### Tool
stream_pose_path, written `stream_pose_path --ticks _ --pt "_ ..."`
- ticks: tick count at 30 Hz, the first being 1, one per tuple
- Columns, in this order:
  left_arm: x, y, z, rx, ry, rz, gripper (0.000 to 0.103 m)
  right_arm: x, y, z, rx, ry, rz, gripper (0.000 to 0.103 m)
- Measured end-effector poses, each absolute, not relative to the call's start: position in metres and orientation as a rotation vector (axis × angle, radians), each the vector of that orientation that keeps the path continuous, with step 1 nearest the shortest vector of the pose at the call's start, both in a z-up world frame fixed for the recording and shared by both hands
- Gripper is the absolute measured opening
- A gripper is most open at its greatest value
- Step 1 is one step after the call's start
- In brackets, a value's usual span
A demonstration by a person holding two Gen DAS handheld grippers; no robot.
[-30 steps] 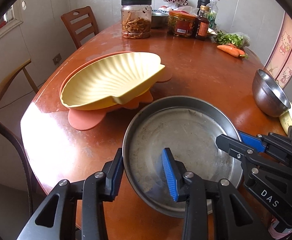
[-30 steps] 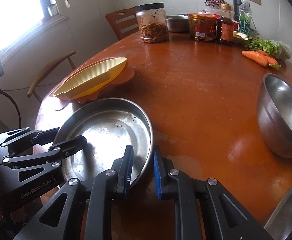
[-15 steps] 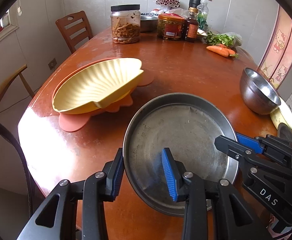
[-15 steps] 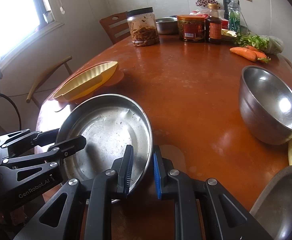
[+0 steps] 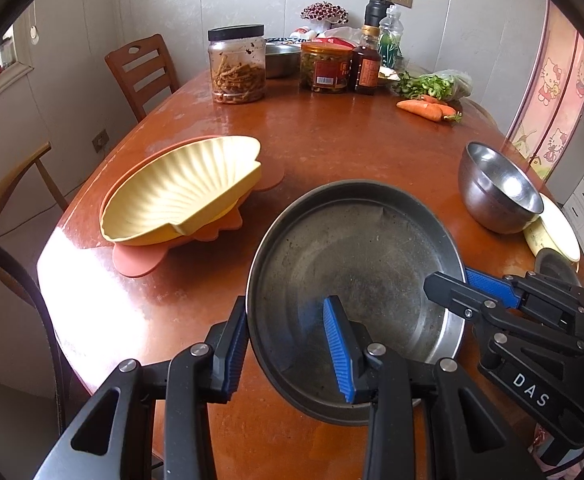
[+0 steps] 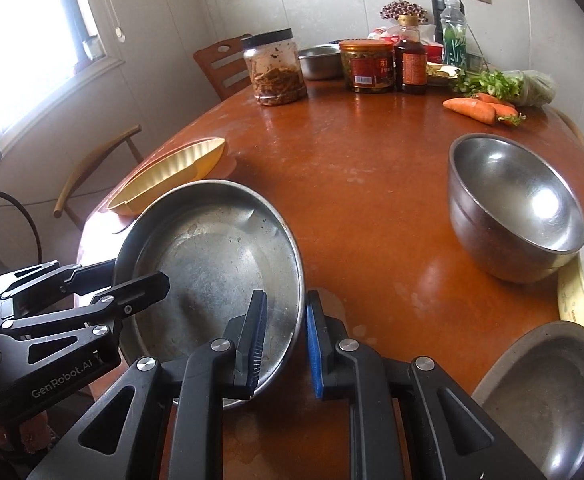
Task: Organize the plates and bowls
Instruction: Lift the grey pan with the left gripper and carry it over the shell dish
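While gripped on two sides, steel pan [image 5: 355,280] hangs tilted just above the table [image 5: 331,152], near edge lifted, shadow showing under it in the right wrist view. Left gripper [image 5: 288,344] nearly closed on the pan's left rim, one pad outside the wall, the other inside on the floor of the pan. Right gripper [image 6: 286,336] pinched narrow on the opposite rim, pads either side of the thin wall. So both clamped on the same pan, nothing else carried. As for progress, early to middle by the look of it: yellow shell dish [image 5: 180,196] already nested on an orange shell plate [image 5: 140,258] to the left, which reads as one pair sorted, though cannot tell for certain. Left to do: land the pan somewhere, likely with like pieces. Steel bowl [image 6: 515,208] stands alone to the right, just beside a cream plate [image 6: 583,280]; another steel dish [image 6: 547,396] sits at the near right corner, partly cut off. None of these stacked yet. Far end crowded with jars [image 5: 238,66], bottles, carrots [image 5: 427,108] and greens, plus one more steel bowl [image 5: 282,54] behind the jars, apparently untouched. Judged roughly a third done, most metalware still loose.
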State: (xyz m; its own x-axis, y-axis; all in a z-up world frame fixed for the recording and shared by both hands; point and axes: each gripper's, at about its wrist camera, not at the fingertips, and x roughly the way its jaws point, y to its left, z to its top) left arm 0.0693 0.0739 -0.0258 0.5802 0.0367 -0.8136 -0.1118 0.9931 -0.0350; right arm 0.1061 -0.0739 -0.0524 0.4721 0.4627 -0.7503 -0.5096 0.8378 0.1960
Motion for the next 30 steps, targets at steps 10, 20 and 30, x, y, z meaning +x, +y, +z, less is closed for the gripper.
stream_pose_path --ticks 10,20,30 --pt "0.072 0.073 -0.012 -0.085 0.925 0.076 0.038 0.105 -0.079 -0.041 -0.036 0.878 0.594 0.019" --pt "0.080 0.083 0.014 -0.078 0.890 0.080 0.038 0.112 -0.072 -0.021 -0.038 0.859 0.602 0.019" --pt "0.082 0.097 0.038 -0.078 0.845 0.072 0.038 0.114 -0.055 0.008 -0.072 0.811 0.590 0.019"
